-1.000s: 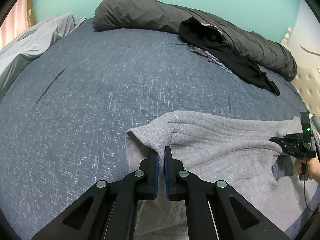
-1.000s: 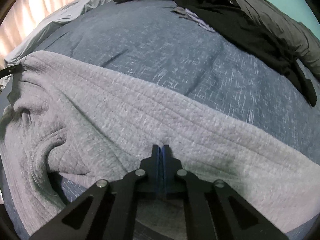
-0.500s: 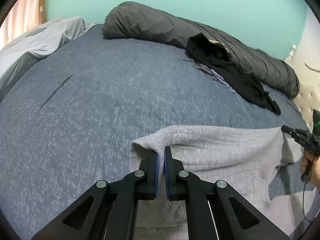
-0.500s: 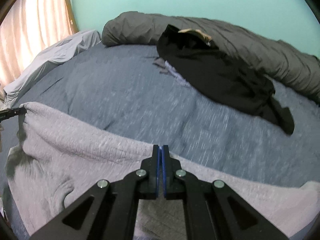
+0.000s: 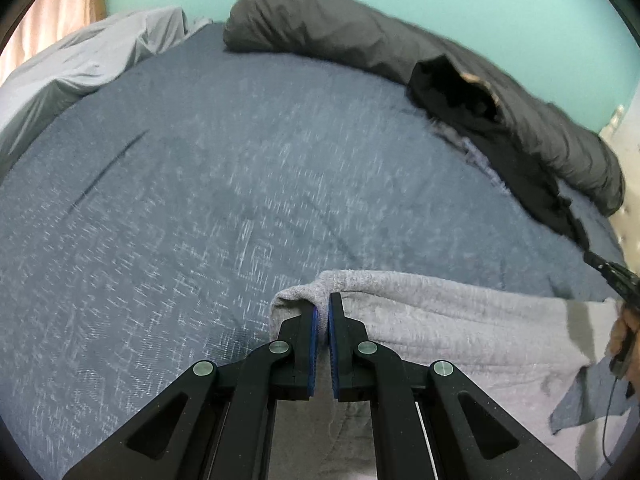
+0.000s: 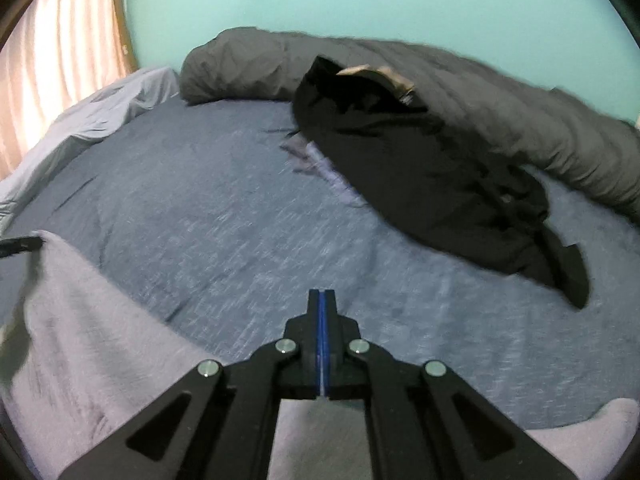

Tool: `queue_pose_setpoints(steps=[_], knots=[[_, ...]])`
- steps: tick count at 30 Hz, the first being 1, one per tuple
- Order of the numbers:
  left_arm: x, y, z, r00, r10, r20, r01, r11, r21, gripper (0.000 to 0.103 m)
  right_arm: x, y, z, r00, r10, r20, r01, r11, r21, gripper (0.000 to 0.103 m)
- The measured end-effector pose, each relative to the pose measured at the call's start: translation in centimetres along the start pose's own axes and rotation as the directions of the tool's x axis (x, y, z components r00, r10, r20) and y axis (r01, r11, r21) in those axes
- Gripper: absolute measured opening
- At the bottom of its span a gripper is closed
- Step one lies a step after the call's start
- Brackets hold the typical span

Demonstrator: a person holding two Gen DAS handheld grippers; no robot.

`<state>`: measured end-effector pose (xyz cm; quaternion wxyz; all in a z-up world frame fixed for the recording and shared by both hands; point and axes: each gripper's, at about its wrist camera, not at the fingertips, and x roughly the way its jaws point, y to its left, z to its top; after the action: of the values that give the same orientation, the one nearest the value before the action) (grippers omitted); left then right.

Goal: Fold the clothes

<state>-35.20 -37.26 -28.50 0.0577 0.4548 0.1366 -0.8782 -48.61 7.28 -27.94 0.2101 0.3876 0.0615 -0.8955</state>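
- Surface: bed [image 5: 240,184] with a blue-grey heathered cover, filling most of both wrist views.
- Room: mint-green wall [image 6: 360,0] at 12 o'clock; lit curtain [image 6: 52,64] at 10 o'clock in the right wrist view.
- Dark grey rolled duvet [image 5: 340,28] runs along the far bed edge, 12 to 3 o'clock. Black garment [image 6: 420,160] lies draped against it, trailing toward 3 o'clock. Pale grey sheet [image 5: 80,64] is bunched at 10 o'clock.
- Grey sweater [image 5: 460,328]: near edge of the bed, 4 to 6 o'clock in the left wrist view. Its top edge is stretched between the two tools; long axis runs left to right, 9 to 3 o'clock.
- Left gripper [image 5: 322,312]: jaws narrow, pinching a folded corner of the sweater.
- Right gripper [image 6: 321,300]: pads pressed together; sweater fabric sits below the jaws, the grip itself hidden, so I cannot tell whether cloth is caught.
- A hand [image 5: 624,332] shows at 3 o'clock in the left wrist view.
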Motion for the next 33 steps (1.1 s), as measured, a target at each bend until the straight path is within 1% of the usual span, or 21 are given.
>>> queue_pose_setpoints(steps=[2,3,6,7,8,9,10,11,13,14,16,18,19,21,22,23,24,27,28,30,33], knots=[[1.4,0.5,-0.3,0.999,0.0,-0.04,-0.001,1.0,-0.013,0.005,0.6,0.2,-0.9,1.0,0.015,-0.026,-0.016,1.0,-0.009,0.0],[1.9,0.6,-0.6,0.999,0.002,-0.051,-0.003,1.0,-0.018,0.005,1.1,0.0,-1.4,0.998,0.042,-0.055,-0.041,0.999,0.004,0.0],[3.1,0.8,-1.4,0.995,0.011,-0.097,-0.012,1.0,-0.014,0.008,2.0,-0.4,-3.0,0.992,0.053,-0.114,-0.052,0.999,0.014,0.0],[3.4,0.8,-1.6,0.994,0.013,-0.109,-0.014,1.0,-0.01,0.008,2.2,-0.8,-3.6,0.989,0.06,-0.133,-0.057,0.998,0.024,0.003],[3.4,0.8,-1.8,0.994,0.013,-0.11,-0.014,1.0,-0.006,0.008,2.5,-1.1,-4.1,0.986,0.066,-0.152,-0.062,0.998,0.033,0.012],[3.4,0.8,-1.9,0.994,0.013,-0.108,-0.013,1.0,-0.002,0.008,2.7,-1.3,-4.5,0.984,0.056,-0.168,-0.051,0.998,0.035,0.019],[3.1,0.7,-1.9,0.995,0.013,-0.1,-0.012,1.0,0.005,0.008,2.7,-1.6,-4.8,0.984,0.038,-0.172,-0.034,0.999,0.024,0.034],[2.9,0.6,-1.8,0.995,0.013,-0.095,-0.012,1.0,0.01,0.008,2.7,-1.8,-5.1,0.984,0.02,-0.176,-0.018,1.0,0.014,0.047],[2.6,0.5,-1.6,0.996,0.014,-0.093,-0.012,1.0,0.018,0.008,2.7,-2.5,-5.3,0.985,0.003,-0.17,-0.004,1.0,-0.003,0.056],[2.6,0.6,-1.5,0.996,0.014,-0.09,-0.012,1.0,0.022,0.008,2.9,-2.9,-5.5,0.983,0.018,-0.185,-0.019,1.0,0.0,0.056],[2.5,0.4,-1.4,0.996,0.02,-0.085,-0.017,0.999,0.036,0.008,3.4,-3.3,-5.7,0.975,0.038,-0.22,-0.04,0.999,-0.007,0.056],[2.4,0.2,-1.5,0.997,0.026,-0.076,-0.022,0.998,0.052,0.006,4.1,-3.0,-6.0,0.97,0.006,-0.245,-0.023,0.998,-0.066,0.056],[2.4,0.1,-1.6,0.997,0.031,-0.07,-0.026,0.998,0.061,0.006,4.3,-2.7,-6.2,0.969,0.014,-0.247,-0.036,0.995,-0.089,0.055],[2.4,0.0,-1.8,0.998,0.037,-0.057,-0.032,0.997,0.075,0.006,4.4,-2.5,-6.4,0.969,0.038,-0.243,-0.064,0.993,-0.103,0.039],[2.3,0.0,-1.8,0.998,0.035,-0.053,-0.031,0.997,0.075,0.006,4.3,-2.3,-6.6,0.97,0.041,-0.241,-0.072,0.99,-0.12,0.022],[2.3,0.0,-1.9,0.998,0.034,-0.049,-0.031,0.997,0.075,0.006,4.3,-2.0,-6.7,0.97,0.044,-0.239,-0.079,0.988,-0.136,0.01],[2.2,0.1,-1.9,0.998,0.034,-0.045,-0.03,0.997,0.075,0.005,4.2,-1.7,-6.9,0.97,0.041,-0.238,-0.079,0.985,-0.156,0.006],[1.6,0.0,-1.8,0.999,0.037,-0.023,-0.035,0.996,0.08,0.005,3.7,-1.7,-6.8,0.973,0.046,-0.225,-0.085,0.982,-0.169,0.003],[1.4,-0.1,-1.6,0.999,0.038,-0.011,-0.037,0.996,0.08,0.005,3.1,-1.5,-6.6,0.981,0.032,-0.193,-0.068,0.981,-0.183,0.002],[0.6,-0.2,-1.0,0.999,0.037,0.017,-0.039,0.996,0.075,0.005,1.9,-1.8,-5.7,0.991,0.015,-0.133,-0.037,0.985,-0.17,0.002],[0.5,-0.3,-0.4,0.999,0.033,0.023,-0.034,0.997,0.067,0.005,0.9,-1.7,-4.1,0.997,-0.028,-0.074,0.015,0.986,-0.169,0.002]])
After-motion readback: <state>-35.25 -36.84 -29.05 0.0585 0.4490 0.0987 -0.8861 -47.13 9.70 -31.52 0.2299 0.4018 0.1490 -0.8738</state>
